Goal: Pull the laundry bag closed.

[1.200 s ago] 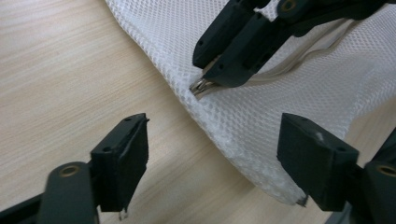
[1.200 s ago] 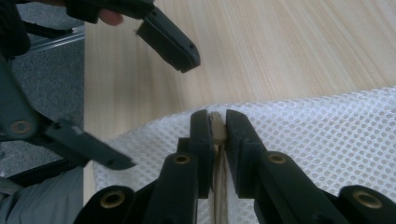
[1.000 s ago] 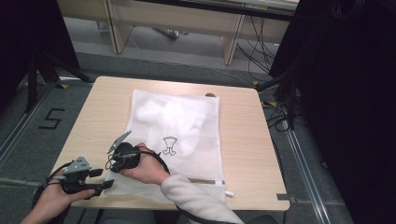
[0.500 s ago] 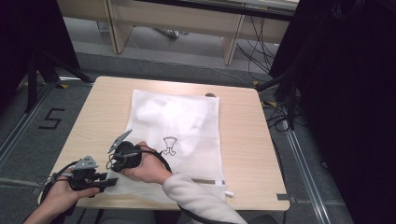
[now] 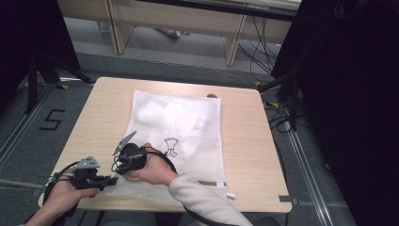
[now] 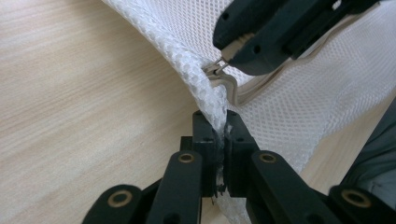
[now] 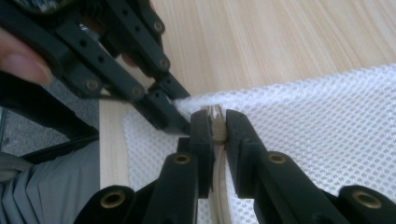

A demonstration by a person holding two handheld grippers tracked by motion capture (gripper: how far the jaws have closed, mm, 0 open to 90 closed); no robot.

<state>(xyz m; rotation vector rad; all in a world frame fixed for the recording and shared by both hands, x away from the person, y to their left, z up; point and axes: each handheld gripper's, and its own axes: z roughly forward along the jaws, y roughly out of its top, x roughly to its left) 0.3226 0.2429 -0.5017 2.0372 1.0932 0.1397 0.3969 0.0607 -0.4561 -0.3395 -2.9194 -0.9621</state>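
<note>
A white mesh zip bag (image 5: 181, 125) with white cloth inside lies flat on the wooden table (image 5: 244, 141). At its near left corner both grippers meet. My left gripper (image 5: 112, 179) is shut on the bag's mesh edge (image 6: 212, 109), pinching the fabric between its jaws (image 6: 219, 140). My right gripper (image 5: 123, 164) is shut on the beige zipper end (image 7: 215, 122), and it appears from above in the left gripper view (image 6: 280, 32), at the metal zipper pull (image 6: 215, 69). The left gripper's fingers (image 7: 161, 109) touch the mesh right beside the right gripper (image 7: 215, 128).
The table's near edge (image 5: 188, 207) runs just under both hands. A small black hanger print (image 5: 171, 146) marks the bag's middle. The zipper's far end (image 5: 229, 195) lies at the near right. Desks and cables stand beyond the table; a floor mark "5" (image 5: 51, 120) is at left.
My left gripper has shifted a little to the right, up to the bag's corner beside the right gripper. The right hand has stayed almost still.
</note>
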